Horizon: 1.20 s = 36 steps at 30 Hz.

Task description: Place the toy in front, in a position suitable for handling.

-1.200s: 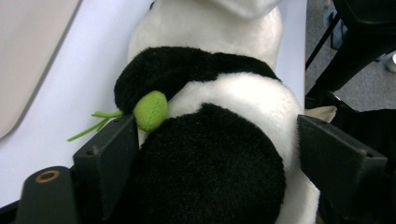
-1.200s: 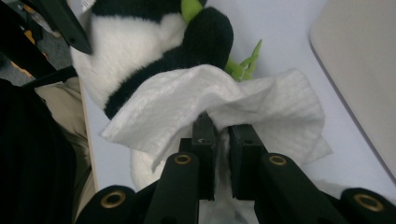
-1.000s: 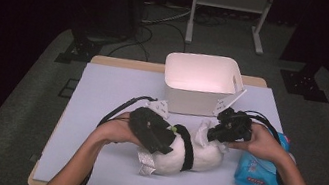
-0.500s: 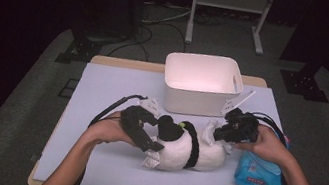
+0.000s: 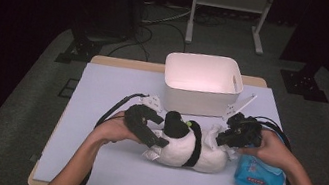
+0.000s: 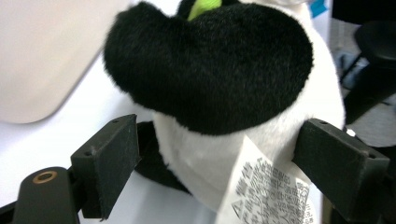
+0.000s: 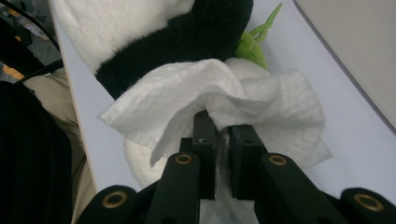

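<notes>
My left tongs [image 5: 153,133] sit at centre-left of the high view, jaws spread wide either side of the black-and-white plush panda toy [image 5: 191,147], which lies on its side in the middle of the lavender-topped table [image 5: 101,92]. In the left gripper view the two black pads flank the white body just below a black furry limb; whether they press the fur or merely bracket it, I can't quite say, but they are apart, not closed. I judge this grip is there to steady the toy so it won't slide. The printed white care label [image 6: 266,186] hangs at lower right of that view, right beside one pad.

Over to my right tongs [image 7: 222,128]: jaws together, pinching a crumpled white paper wipe [image 7: 219,88], draped over the panda's white fur beside a black band, with a bit of green trim [image 7: 254,44] poking out at the top. It looks like a wiping job, wipe held against the plush.

Around us: a white rectangular plastic bin [image 5: 202,81] stands just behind the toy at upper centre of the high view, close enough to crowd any push away from me. A blue soft pack of wipes [image 5: 260,177] lies at lower right, beside my right hand [image 5: 272,148]. Cables trail off both tongs.
</notes>
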### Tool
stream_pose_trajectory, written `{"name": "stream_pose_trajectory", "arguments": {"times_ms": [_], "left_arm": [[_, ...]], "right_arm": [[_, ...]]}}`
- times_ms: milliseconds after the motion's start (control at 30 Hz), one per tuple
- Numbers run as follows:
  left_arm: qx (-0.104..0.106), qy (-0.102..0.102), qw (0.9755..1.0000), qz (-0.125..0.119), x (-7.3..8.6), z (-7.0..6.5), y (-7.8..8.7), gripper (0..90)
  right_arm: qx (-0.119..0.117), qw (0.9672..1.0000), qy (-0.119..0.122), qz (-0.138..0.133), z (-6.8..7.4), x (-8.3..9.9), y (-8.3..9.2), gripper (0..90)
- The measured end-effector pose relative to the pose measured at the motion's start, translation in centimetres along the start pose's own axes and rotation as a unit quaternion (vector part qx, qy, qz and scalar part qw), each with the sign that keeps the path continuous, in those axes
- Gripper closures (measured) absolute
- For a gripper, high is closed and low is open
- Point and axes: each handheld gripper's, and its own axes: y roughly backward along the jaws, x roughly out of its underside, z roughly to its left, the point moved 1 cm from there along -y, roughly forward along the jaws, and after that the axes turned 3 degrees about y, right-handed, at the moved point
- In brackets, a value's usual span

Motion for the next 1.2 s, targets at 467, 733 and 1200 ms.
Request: {"name": "stream_pose_trajectory", "arguments": {"times_ms": [467,733,1200], "left_arm": [[-0.01,-0.018,0.9997,0.012,0.2,-0.2,0.2,15.7],[-0.01,-0.013,0.9998,0.008,0.5,-0.2,0.8,15.5],[-0.03,-0.04,0.9988,0.001,-1.5,-1.4,1.4,12.9]], "right_arm": [[-0.001,0.9994,0.03,0.015,0.8,-2.7,-0.4,81.9],[-0.011,0.9997,0.024,0.001,0.6,-2.4,-0.7,81.7],[-0.026,0.9993,0.028,-0.007,1.0,-2.5,-1.1,81.6]]}}
